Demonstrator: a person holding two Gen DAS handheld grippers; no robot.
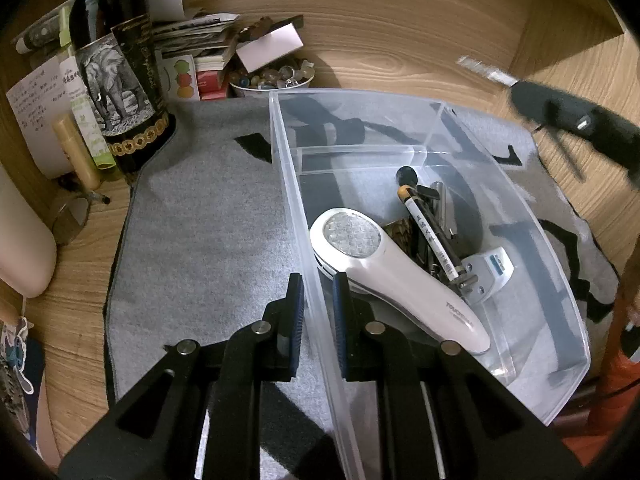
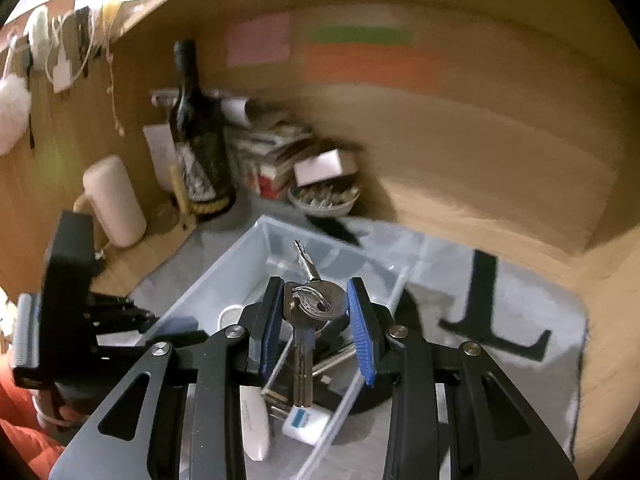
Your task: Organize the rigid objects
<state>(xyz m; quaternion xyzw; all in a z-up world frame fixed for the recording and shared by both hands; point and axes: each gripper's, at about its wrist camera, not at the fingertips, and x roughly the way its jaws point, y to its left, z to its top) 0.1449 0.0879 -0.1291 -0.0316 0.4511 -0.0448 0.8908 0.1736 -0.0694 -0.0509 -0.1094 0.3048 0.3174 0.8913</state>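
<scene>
The right tongs (image 2: 316,312) are clamped on a bunch of keys (image 2: 314,300), held by the ring and heads above the clear plastic bin (image 2: 224,264); one key points up and a long one dangles between the blue pads. The left tongs (image 1: 318,308) are pressed together on the bin's near wall (image 1: 296,184), steadying it on the grey mat (image 1: 200,200) on the counter. To do this well, the keys should probably travel slowly so they do not swing, then go down into a free compartment. Only the left view shows the bin's contents clearly: a white handheld device (image 1: 384,264) and a pen (image 1: 430,236). Only the right view shows the keys.
</scene>
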